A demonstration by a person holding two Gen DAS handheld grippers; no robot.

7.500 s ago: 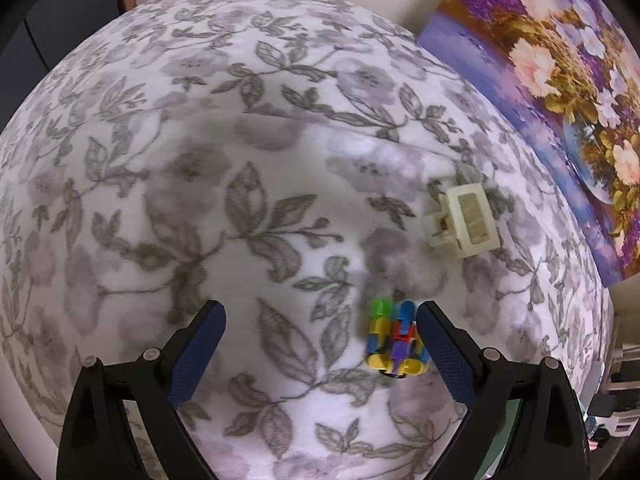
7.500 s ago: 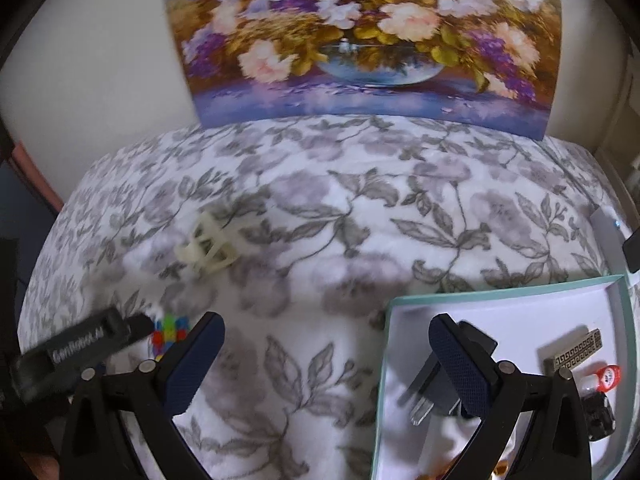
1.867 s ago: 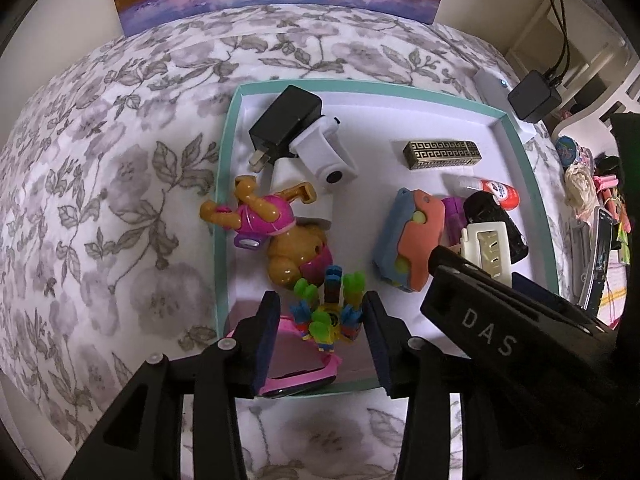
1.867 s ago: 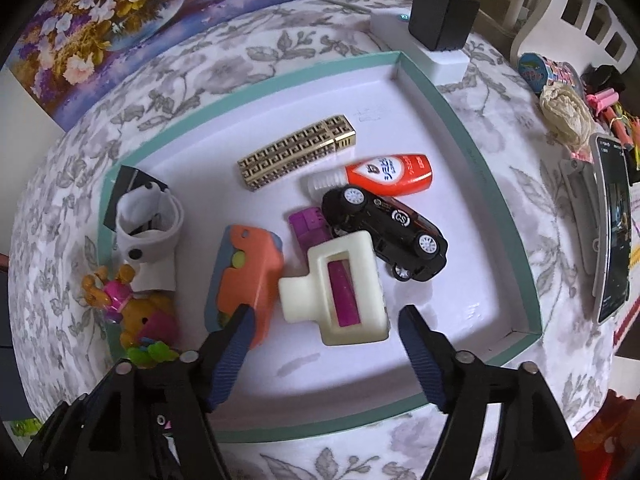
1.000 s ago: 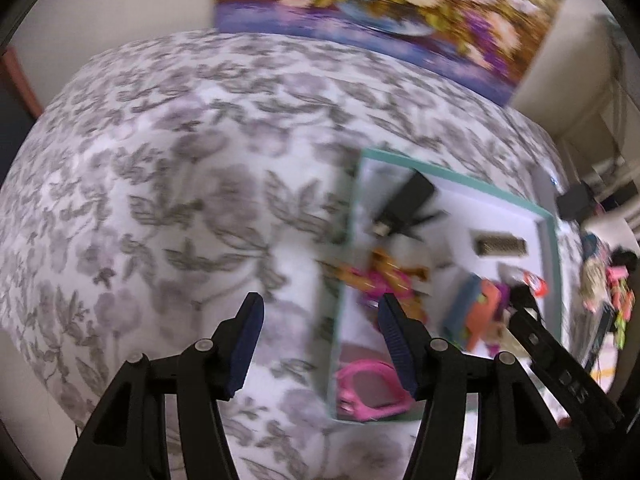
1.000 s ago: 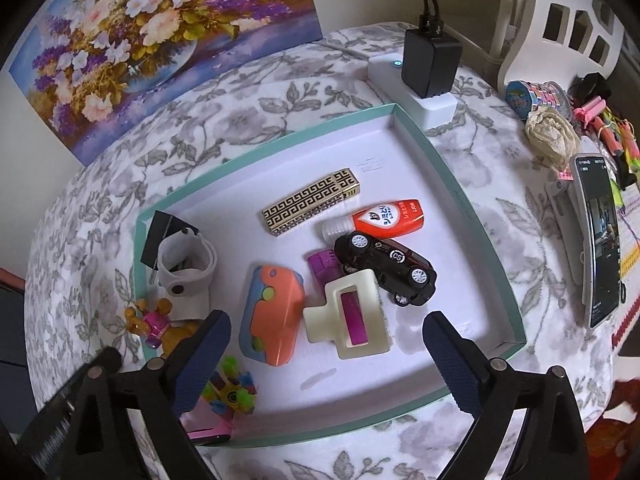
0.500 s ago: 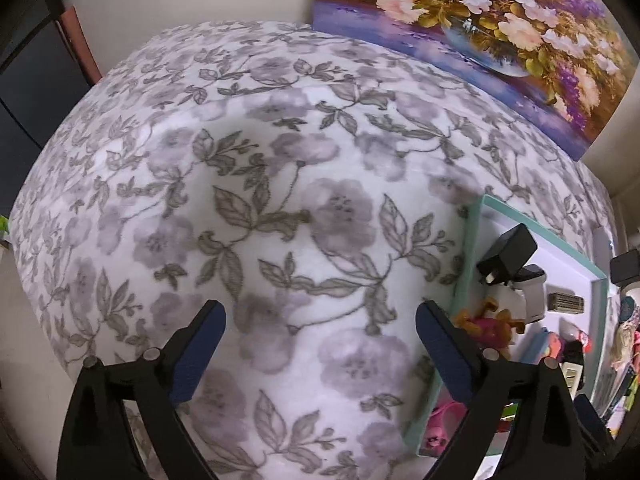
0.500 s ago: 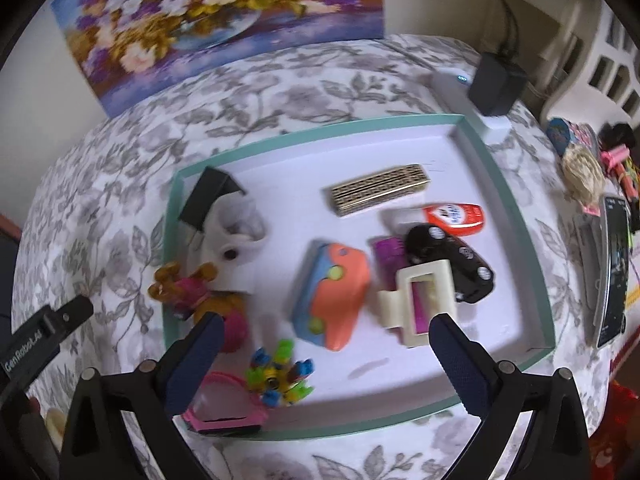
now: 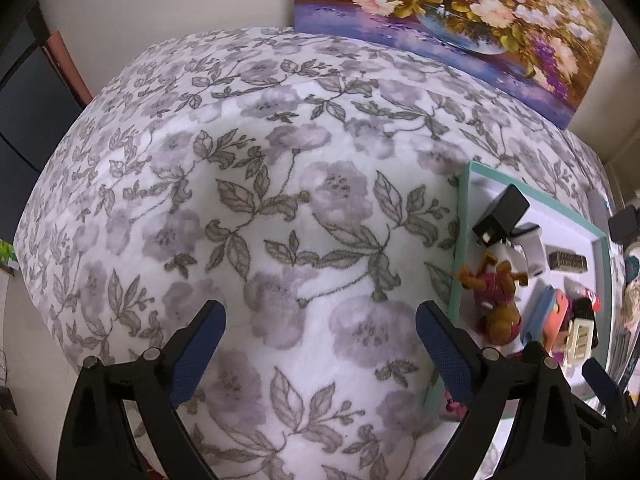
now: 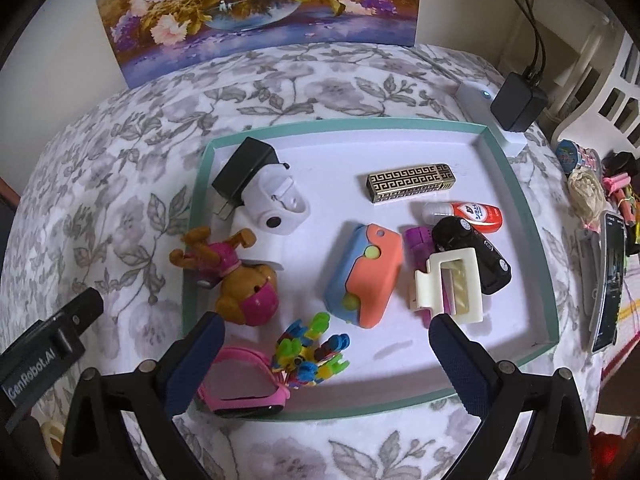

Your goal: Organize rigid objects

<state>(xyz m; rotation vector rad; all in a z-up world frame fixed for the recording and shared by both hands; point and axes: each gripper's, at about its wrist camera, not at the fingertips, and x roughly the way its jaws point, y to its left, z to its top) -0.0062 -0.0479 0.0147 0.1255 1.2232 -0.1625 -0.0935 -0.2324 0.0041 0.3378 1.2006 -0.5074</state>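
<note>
My left gripper (image 9: 319, 312) stands open over bare floral cloth with nothing between its fingers. A teal-rimmed white tray (image 9: 460, 240) lies to its right. My right gripper (image 10: 326, 324) hangs open above the tray (image 10: 516, 184), empty. Just below it lies the colourful block cluster (image 10: 312, 354), beside a pink-framed piece (image 10: 240, 384). The cream hair claw (image 10: 452, 284) rests against a black toy car (image 10: 480, 256). An orange and blue toy (image 10: 368, 276), a brown dog toy (image 10: 236, 276), a gold patterned lighter (image 10: 412, 182), a black plug (image 10: 244, 168) and a white case (image 10: 276, 208) lie in the tray too.
A flower painting (image 10: 256, 8) leans on the wall behind the table. A white power strip with a black adapter (image 10: 516, 100) sits past the tray's far right corner. A phone (image 10: 608, 276) and small trinkets crowd the right edge. The left gripper's black body (image 10: 48, 352) shows at lower left.
The left gripper's jaws have spread wide and it has swung left, off the tray and over bare cloth. The right gripper has rolled and shifted, and the tray now sits squarer in its view.
</note>
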